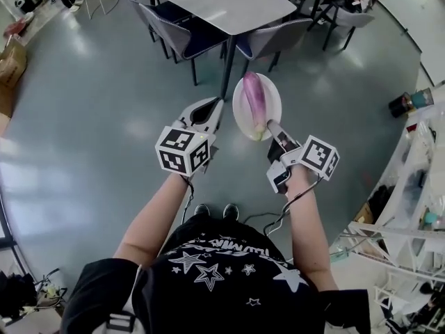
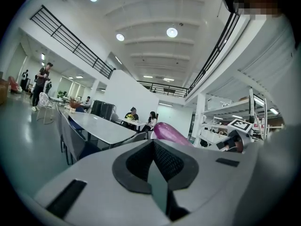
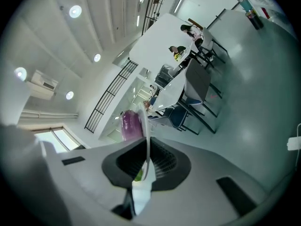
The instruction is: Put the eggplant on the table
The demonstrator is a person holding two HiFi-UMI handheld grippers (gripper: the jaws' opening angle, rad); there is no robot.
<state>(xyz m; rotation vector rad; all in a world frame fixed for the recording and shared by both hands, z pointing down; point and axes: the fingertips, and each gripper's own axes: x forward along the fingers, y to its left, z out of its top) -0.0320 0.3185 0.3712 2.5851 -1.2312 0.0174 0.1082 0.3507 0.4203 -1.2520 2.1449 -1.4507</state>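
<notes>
The left white two-jaw gripper (image 1: 211,111) is held with its jaws pressed together, nothing between them, just left of a round white plate (image 1: 273,97). A long purple eggplant (image 1: 254,101) is seen lying on that plate — above the grey floor (image 1: 104,103), short of the pale rectangular table (image 1: 229,2). The plate's near rim is clamped by the right gripper (image 1: 272,126).

I wear a black short-sleeved T-shirt (image 1: 208,270) printed with white stars, what seem to be dark shoes (image 1: 214,211), and my pale grey left gripper (image 1: 217,106) and right gripper (image 1: 270,125) each bear a black-and-white marker cube (image 1: 182,150), the right one trailing a thin dark cable (image 1: 285,211).
</notes>
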